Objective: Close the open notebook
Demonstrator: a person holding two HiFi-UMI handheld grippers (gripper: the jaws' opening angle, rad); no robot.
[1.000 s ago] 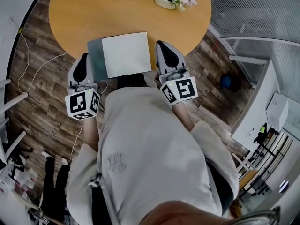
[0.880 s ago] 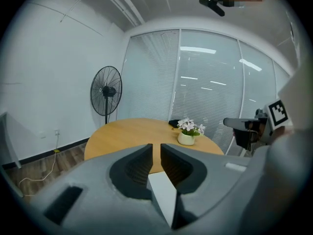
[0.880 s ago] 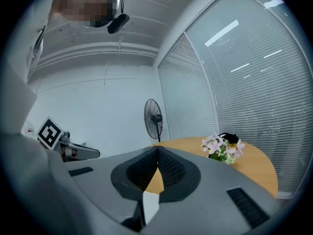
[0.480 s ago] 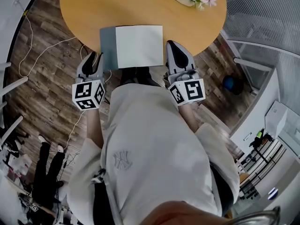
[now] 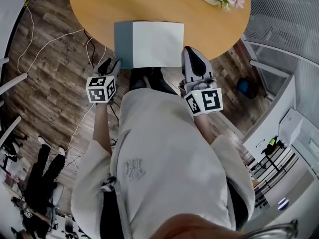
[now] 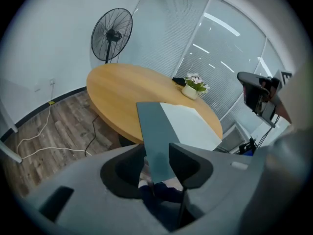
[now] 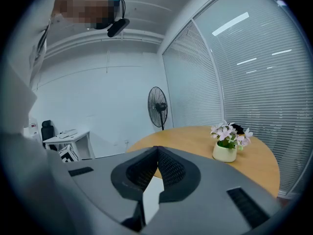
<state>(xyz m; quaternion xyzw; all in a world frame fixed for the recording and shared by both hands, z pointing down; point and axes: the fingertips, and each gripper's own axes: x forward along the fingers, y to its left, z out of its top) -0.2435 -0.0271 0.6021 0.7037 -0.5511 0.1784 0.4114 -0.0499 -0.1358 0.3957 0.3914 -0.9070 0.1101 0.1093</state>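
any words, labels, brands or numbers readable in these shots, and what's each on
No text reads clearly in any view.
Shirt emblem: an interlocked monogram, too blurred to read.
Marker cubes: black-and-white square patterns, no letters or numbers.
Notebook: the open page is blank.
Clutter at the room's edges: too small to read.

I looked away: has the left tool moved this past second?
Yes. The left tool slid back from beside the notebook to its near left corner, jaws opening, grey cover between them.
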